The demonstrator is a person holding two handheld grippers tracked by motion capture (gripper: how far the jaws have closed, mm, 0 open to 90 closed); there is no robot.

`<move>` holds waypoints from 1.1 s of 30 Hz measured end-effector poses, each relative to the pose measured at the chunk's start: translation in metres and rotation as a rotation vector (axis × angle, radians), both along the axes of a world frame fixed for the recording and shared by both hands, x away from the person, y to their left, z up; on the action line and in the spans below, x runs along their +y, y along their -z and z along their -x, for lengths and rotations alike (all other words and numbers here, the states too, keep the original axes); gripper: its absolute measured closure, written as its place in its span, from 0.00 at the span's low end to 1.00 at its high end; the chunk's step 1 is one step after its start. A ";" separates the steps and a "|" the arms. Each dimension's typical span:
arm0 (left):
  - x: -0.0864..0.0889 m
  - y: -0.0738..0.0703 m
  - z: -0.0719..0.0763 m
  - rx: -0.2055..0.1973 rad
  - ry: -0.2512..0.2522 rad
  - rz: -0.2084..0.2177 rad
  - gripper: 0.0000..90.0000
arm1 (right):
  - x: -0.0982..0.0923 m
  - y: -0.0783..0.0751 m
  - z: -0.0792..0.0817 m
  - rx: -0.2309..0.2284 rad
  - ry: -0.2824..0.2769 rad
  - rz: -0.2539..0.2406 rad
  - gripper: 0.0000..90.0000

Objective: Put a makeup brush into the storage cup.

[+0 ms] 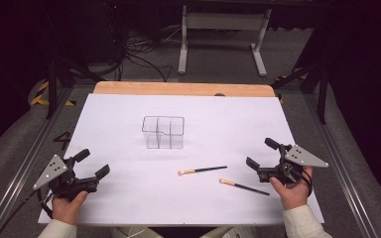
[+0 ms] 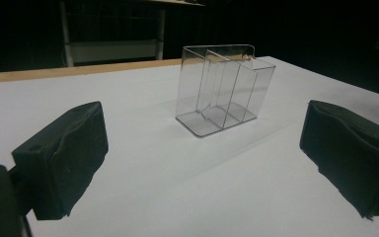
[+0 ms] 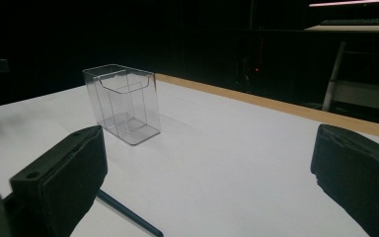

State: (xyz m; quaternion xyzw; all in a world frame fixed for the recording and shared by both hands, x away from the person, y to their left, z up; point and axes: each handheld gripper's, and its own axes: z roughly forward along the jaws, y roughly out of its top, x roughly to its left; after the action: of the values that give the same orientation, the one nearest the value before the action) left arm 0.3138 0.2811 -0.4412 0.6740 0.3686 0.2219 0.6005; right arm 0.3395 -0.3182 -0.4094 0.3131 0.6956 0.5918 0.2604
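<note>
A clear plastic organiser box (image 1: 163,132) with upright dividers stands at the middle of the white table sheet (image 1: 129,198). It is also ahead of the jaws in the left gripper view (image 2: 222,89) and the right gripper view (image 3: 123,103). Two makeup brushes lie on the sheet: one with a black handle and pale tip (image 1: 202,170), another nearer the right hand (image 1: 243,186). My left gripper (image 1: 92,165) rests open at the front left, nothing between its jaws. My right gripper (image 1: 261,154) stands open at the front right, beside the second brush; a dark handle (image 3: 128,215) shows near its left jaw.
A wooden table edge (image 1: 178,88) runs along the far side. Beyond it stand a white metal frame (image 1: 223,29), cables on the floor and dark surroundings. Metal rails (image 1: 327,148) flank the table on both sides.
</note>
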 end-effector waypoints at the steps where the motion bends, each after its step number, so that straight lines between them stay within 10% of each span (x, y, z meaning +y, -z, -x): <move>1: 0.000 0.000 0.000 0.002 -0.002 0.003 0.06 | 0.000 0.000 0.000 0.000 0.000 0.000 0.01; 27: 0.000 0.002 -0.003 0.014 0.008 0.014 0.03 | 0.048 -0.037 -0.035 0.033 -0.163 0.073 0.01; 33: 0.000 0.002 -0.002 0.008 0.016 0.013 0.00 | 0.056 -0.046 -0.039 0.058 -0.195 0.152 0.01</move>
State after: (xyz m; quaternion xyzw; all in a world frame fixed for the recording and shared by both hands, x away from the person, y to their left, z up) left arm 0.3161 0.2806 -0.4431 0.6740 0.3670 0.2117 0.6051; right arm 0.3786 -0.2619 -0.3637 0.2406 0.7728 0.5506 0.2043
